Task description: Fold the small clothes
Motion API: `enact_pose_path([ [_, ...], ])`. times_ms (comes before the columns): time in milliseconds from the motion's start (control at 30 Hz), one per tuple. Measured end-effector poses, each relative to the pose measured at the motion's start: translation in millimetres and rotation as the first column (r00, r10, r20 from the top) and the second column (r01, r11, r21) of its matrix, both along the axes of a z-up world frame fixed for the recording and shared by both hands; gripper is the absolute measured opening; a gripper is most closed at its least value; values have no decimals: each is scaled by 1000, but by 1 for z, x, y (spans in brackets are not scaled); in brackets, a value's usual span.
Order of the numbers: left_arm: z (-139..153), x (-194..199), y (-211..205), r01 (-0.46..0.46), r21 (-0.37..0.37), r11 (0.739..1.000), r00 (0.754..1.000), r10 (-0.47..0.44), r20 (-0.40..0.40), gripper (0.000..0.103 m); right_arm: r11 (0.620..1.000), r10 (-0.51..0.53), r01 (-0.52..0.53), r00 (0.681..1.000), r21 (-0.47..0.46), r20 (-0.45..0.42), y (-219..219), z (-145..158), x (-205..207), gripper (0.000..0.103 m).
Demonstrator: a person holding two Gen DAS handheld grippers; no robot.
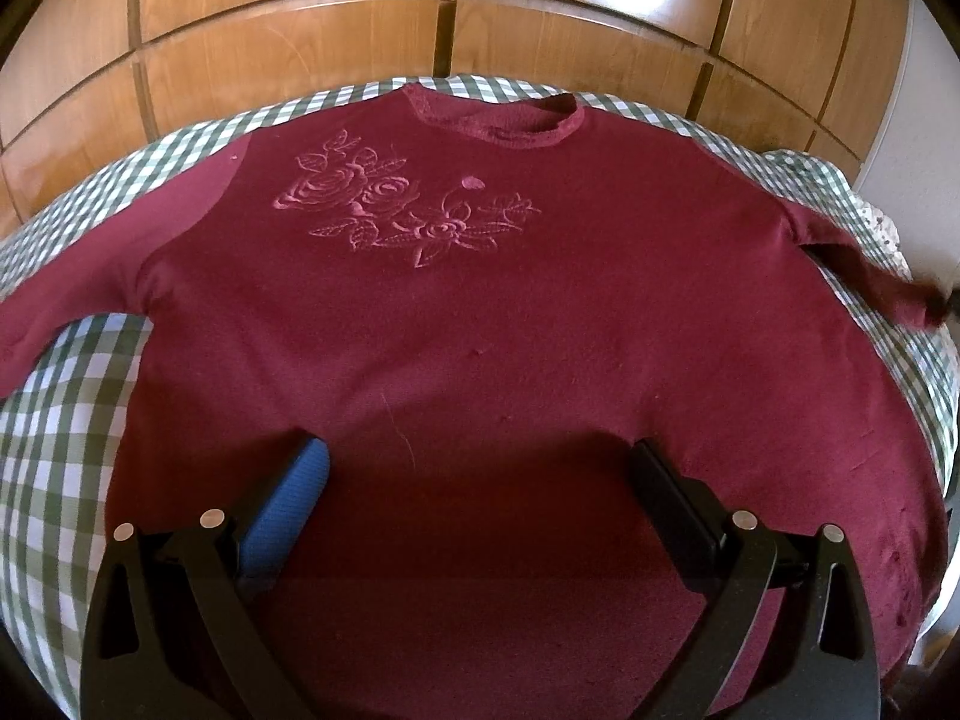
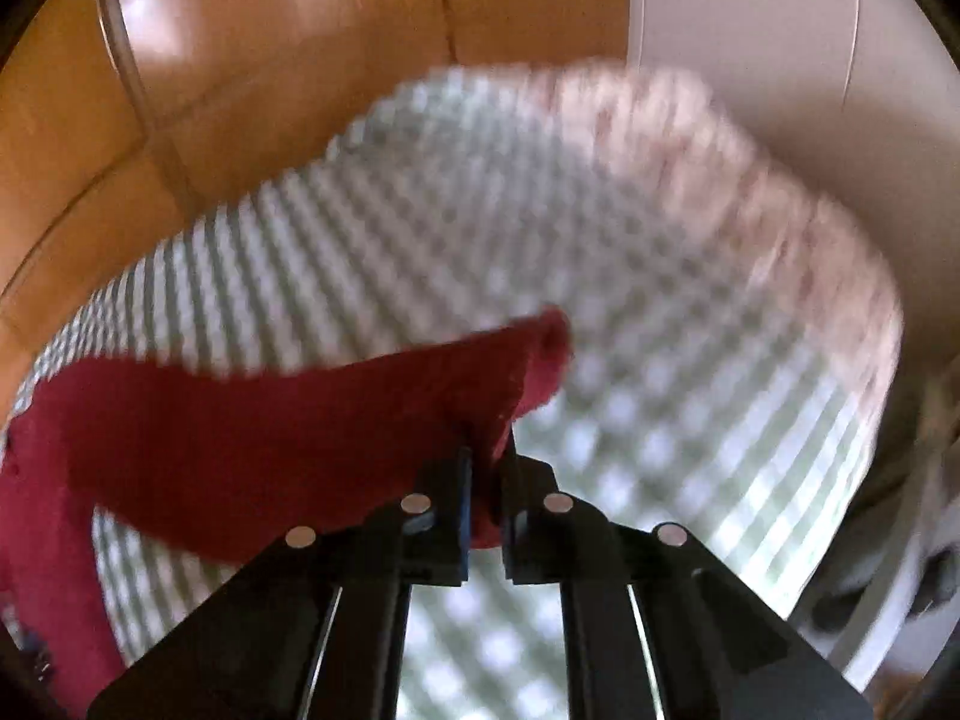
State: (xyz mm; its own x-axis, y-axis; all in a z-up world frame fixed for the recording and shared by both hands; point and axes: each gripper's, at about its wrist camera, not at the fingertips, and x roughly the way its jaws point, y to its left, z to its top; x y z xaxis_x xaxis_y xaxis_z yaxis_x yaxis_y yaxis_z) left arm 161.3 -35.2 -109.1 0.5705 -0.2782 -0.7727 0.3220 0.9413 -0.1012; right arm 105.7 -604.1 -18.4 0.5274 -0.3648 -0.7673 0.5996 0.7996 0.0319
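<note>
Our right gripper (image 2: 487, 468) jaws pinch the sleeve (image 2: 288, 420), which trails left toward the sweater (image 1: 480, 330); left gripper (image 1: 480, 480) jaws gape above its hem.

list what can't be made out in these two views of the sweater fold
- Sweater hem: left wrist view, hidden behind the left gripper and cut by the bottom edge.
- Left sleeve end: same view, cut off by the lens edge.
- Checked cloth and what lies at its far edge: right wrist view, smeared by motion blur.
- Sleeve cuff detail in the right gripper: blurred.
</note>
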Motion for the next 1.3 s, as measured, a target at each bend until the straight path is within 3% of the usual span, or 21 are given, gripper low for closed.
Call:
enact_pose_path([
  [67, 0, 0, 0, -1, 3, 1000, 1000, 1, 0, 99, 980, -22, 26, 1000, -195, 23, 2, 19, 10, 6],
  [133, -1, 0, -1, -2, 5, 1000, 1000, 2, 0, 99, 959, -52, 48, 999, -280, -6, -2, 14, 18, 3],
  [300, 0, -1, -1, -2, 8, 1000, 1000, 2, 0, 99, 977, -102, 78, 989, -201, -110, -17, -36, 49, 4],
  [367, 0, -1, -1, -1, 7, 1000, 1000, 1, 0, 99, 984, -101, 86, 990, -154, -94, -8, -41, 41, 18],
  [400, 0, -1, -1, -1, 6, 1000, 1000, 1, 0, 99, 986, -91, 80, 993, -145, -70, 1, -40, 36, 37],
  [433, 0, 0, -1, -1, 5, 1000, 1000, 1, 0, 99, 986, -80, 72, 996, -148, -45, 10, -37, 34, 47],
  [500, 0, -1, -1, -2, 5, 1000, 1000, 2, 0, 99, 991, -30, 30, 1000, -132, 1, 35, -24, 30, 49],
  [600, -1, -1, -1, -2, 3, 1000, 1000, 2, 2, 99, 993, 115, -113, 991, -26, 65, 80, -10, 39, 56],
  [733, -1, -1, -1, -2, 2, 1000, 1000, 2, 2, 99, 930, 344, -357, 930, 89, 130, 165, -6, 58, 57],
  [867, 1, -1, 1, -2, -9, 1000, 1000, 2, -1, 99, 793, 548, -571, 821, 210, 162, 266, -20, 86, 57],
  [933, 2, -1, 2, -4, -14, 1000, 1000, 4, -10, 99, 751, 607, -619, 784, 229, 129, 306, -36, 101, 57],
  [1000, 5, 1, 2, 1, -8, 1000, 1000, -1, -31, 99, 752, 622, -623, 779, 216, 82, 328, -51, 114, 57],
  [1067, 12, 3, 5, 3, -8, 1000, 999, -3, -32, 99, 773, 601, -591, 799, 232, 34, 335, -73, 126, 57],
  [1133, 22, 7, 21, -48, -2, 999, 999, 48, -2, 99, 783, 590, -586, 806, 207, 47, 338, -83, 127, 58],
  [1200, 33, 17, 49, -122, -47, 991, 993, 122, 4, 99, 784, 602, -603, 797, 147, 57, 346, -87, 122, 59],
  [1300, 45, 36, 100, -271, -112, 956, 962, 272, -6, 98, 788, 601, -605, 796, 115, 69, 351, -92, 121, 61],
])
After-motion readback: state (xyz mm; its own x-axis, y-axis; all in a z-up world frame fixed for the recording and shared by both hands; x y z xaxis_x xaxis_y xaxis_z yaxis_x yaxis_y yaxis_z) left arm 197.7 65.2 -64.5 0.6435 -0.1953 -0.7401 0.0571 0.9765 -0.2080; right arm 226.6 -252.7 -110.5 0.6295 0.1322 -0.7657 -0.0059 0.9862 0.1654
